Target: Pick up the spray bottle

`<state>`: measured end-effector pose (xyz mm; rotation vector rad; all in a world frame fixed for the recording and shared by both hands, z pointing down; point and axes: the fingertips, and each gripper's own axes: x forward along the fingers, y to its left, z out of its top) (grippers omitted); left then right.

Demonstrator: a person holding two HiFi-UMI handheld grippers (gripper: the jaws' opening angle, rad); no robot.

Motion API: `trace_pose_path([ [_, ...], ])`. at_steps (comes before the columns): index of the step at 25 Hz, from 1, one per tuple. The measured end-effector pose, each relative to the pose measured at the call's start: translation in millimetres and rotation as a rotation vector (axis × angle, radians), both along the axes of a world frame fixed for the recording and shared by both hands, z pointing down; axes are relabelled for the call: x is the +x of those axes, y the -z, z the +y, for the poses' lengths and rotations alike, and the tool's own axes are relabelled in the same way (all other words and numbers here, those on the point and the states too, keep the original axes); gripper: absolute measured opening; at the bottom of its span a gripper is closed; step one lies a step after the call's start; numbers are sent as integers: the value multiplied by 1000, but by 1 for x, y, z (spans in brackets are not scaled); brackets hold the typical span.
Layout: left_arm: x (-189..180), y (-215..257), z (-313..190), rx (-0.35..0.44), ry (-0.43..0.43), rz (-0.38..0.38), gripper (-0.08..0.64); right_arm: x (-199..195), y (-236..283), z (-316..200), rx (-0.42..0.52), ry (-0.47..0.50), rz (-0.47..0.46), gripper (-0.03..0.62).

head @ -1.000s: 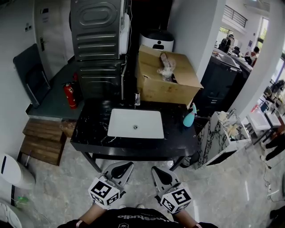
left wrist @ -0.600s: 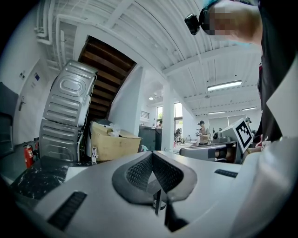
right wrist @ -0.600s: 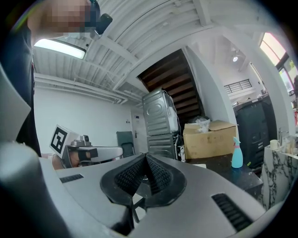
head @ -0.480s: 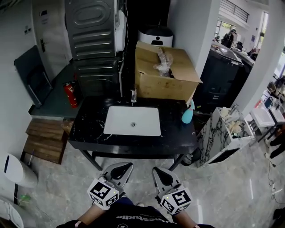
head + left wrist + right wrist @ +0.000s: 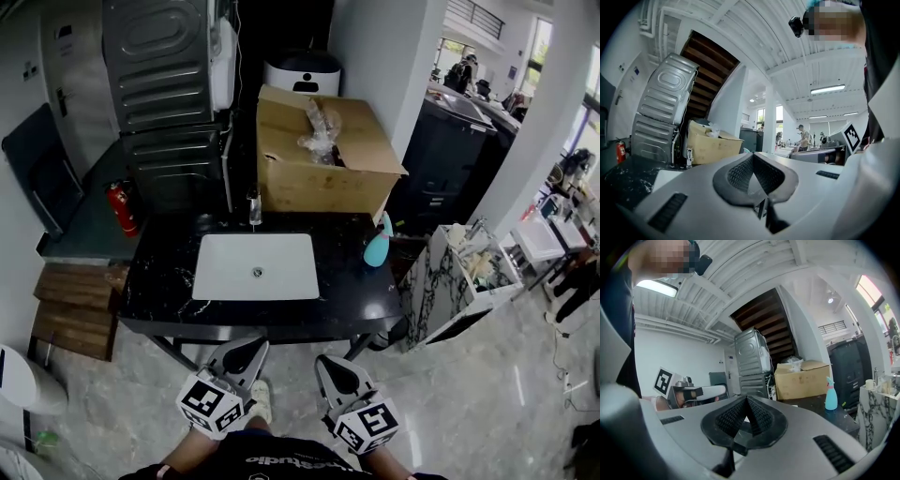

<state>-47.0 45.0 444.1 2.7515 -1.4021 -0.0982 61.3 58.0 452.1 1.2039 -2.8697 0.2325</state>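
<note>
At the lower middle of the head view, the left gripper (image 5: 240, 356) and the right gripper (image 5: 335, 371) are held side by side above the pale marble floor (image 5: 487, 394), short of the near edge of the black tabletop (image 5: 159, 281). The fingers (image 5: 740, 173) of the left gripper are pressed together with nothing between them, and those of the right gripper (image 5: 729, 420) are likewise closed and empty. The spray bottle (image 5: 377, 247) is seen upright at the right end of the tabletop, just in front of the cardboard box (image 5: 319, 159) and well apart from both grippers, so no part of the pick-up is judged done: the approach, the opening of the fingers and the grasp are all left. A white sink (image 5: 255, 266) is set into the middle of the tabletop, with a small tap (image 5: 253, 207) behind it. A grey metal appliance (image 5: 155, 66) is stacked at the upper left, a red fire extinguisher (image 5: 116, 207) stands at the left, and a marble-patterned cabinet (image 5: 441, 291) is placed at the right.
</note>
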Motion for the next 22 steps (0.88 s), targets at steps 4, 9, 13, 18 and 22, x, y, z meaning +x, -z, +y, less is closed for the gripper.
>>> trace_pose_path([
  [4, -13, -1, -45, 5, -2, 8, 15, -3, 3, -46, 16, -44, 9, 37],
  [9, -36, 6, -113, 12, -24, 22, 15, -25, 15, -115, 29, -71, 3, 37],
  [13, -52, 14, -164, 24, -54, 33, 15, -47, 24, -165, 42, -83, 10, 37],
  [18, -59, 13, -211, 18, -113, 38, 15, -67, 28, -208, 41, -111, 4, 37],
  [22, -62, 13, -236, 19, -151, 44, 15, -71, 28, -228, 36, -147, 0, 37],
])
